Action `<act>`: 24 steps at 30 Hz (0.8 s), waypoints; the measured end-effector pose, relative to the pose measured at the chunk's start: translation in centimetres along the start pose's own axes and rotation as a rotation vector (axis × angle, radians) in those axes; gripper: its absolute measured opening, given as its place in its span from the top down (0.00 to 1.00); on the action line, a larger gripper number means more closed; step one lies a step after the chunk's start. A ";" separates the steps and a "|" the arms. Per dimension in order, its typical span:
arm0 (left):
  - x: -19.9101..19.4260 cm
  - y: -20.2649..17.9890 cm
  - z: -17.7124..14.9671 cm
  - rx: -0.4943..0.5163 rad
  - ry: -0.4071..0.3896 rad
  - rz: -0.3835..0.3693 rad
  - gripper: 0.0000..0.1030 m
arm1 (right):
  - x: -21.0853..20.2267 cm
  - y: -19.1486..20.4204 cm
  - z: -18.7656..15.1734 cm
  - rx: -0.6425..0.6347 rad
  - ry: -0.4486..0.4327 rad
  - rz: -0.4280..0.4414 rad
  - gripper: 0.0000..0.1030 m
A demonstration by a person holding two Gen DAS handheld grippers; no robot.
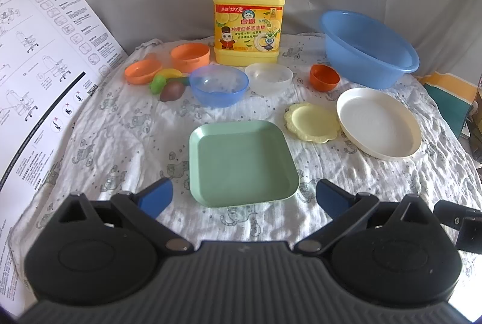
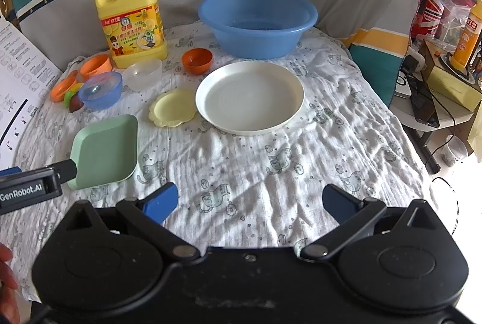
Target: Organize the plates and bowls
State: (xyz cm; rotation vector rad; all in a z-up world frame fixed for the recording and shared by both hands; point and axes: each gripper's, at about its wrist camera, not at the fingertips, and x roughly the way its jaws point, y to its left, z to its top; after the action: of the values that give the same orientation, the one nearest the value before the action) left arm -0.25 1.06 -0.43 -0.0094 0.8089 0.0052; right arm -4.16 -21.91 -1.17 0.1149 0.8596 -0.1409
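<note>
A green square plate (image 1: 241, 163) is seen lying flat on the cat-printed cloth (image 1: 120, 137) that covers the tabletop, directly ahead of the left tongs (image 1: 244, 196), whose blue-tipped fingers (image 1: 156, 197) are spread wide on either side of the plate's near edge with nothing gripped. To the right of it a small yellow scalloped plate (image 1: 311, 122) is placed, its rim touching or just beside a large white round plate (image 1: 378, 122). Behind these, a row of bowls is set out: a translucent blue bowl (image 1: 218, 86), a clear bowl (image 1: 268, 77) just beside it, and a small dark orange bowl (image 1: 324, 77) further right. A large blue basin (image 1: 367, 48) is positioned at the back right. At the back left, an orange cup-like bowl (image 1: 189, 56) and an orange shallow dish (image 1: 143, 71) are found, with toy fruit (image 1: 167, 84) clustered between them and the blue bowl. A yellow detergent jug (image 1: 248, 20) with an orange pump stands upright behind the bowls. A printed instruction sheet (image 1: 45, 68) is laid along the left edge.

In the right wrist view, the right tongs (image 2: 250, 200) are held released above bare cloth, near the white plate's front rim, with nothing between the fingers. The left tool's black finger is seen at the near left corner of the green plate; whether it touches cannot be told.
</note>
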 end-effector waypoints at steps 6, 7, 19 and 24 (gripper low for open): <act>0.1 0.1 -0.1 0.006 0.001 0.002 0.00 | 0.2 0.1 0.0 -0.002 0.005 0.001 0.00; 0.1 0.1 -0.1 0.007 0.002 0.002 0.00 | 0.3 0.1 0.0 -0.002 0.006 0.000 0.00; 1.0 -0.4 0.1 0.023 0.021 0.004 0.00 | 1.2 -0.4 0.1 0.003 0.021 0.000 0.00; 1.8 -0.9 0.2 0.030 0.033 -0.004 0.00 | 1.9 -0.5 0.2 0.011 0.032 -0.008 0.00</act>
State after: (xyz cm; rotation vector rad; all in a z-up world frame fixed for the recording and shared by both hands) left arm 1.15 0.17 -1.61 0.0174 0.8420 -0.0112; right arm -2.87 -22.55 -2.52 0.1238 0.8917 -0.1517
